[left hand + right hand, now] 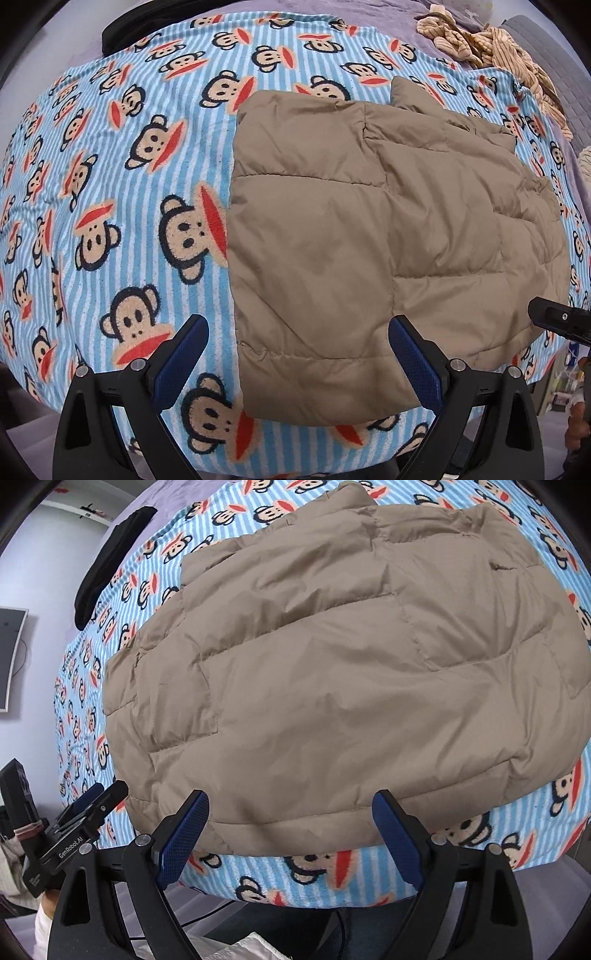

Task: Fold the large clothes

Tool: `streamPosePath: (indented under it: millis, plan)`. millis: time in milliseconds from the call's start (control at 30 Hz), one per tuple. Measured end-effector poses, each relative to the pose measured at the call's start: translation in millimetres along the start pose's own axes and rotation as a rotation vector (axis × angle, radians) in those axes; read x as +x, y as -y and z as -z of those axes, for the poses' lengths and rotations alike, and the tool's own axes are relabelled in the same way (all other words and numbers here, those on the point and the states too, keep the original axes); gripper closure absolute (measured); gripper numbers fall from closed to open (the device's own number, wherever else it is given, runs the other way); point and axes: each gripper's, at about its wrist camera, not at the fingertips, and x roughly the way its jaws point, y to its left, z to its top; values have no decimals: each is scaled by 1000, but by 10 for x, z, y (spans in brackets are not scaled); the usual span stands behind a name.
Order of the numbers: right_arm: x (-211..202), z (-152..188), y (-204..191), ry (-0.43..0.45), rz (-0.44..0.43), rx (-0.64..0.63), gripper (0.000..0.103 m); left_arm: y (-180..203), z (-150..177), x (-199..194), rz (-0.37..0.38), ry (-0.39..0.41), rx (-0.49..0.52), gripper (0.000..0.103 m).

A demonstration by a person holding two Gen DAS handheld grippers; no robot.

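A tan quilted puffer jacket (388, 236) lies flat and folded on a blue striped monkey-print blanket (110, 184). It also shows in the right wrist view (332, 672), filling most of it. My left gripper (299, 332) is open and empty, just above the jacket's near left corner. My right gripper (291, 808) is open and empty, over the jacket's near edge. The right gripper's tip shows at the right edge of the left wrist view (557, 317). The left gripper shows at the lower left of the right wrist view (85, 812).
A beige striped garment (491, 48) lies crumpled at the far right on a purple sheet (351, 14). A black garment (107, 561) lies at the blanket's far left edge. A wall monitor (11, 657) hangs left. White fabric (221, 949) lies below the bed edge.
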Motion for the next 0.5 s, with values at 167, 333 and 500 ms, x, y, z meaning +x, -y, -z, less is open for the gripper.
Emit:
streamPosePath:
  millis: [167, 333, 500]
  plan:
    - [85, -91, -72, 10, 16, 16, 11, -178, -38, 55, 64, 6, -11, 5]
    - [251, -151, -62, -18, 47, 24, 11, -506, -156, 110, 146, 50, -45, 5]
    - [311, -151, -19, -34, 53, 30, 11, -781, -318, 453, 358, -27, -83, 5]
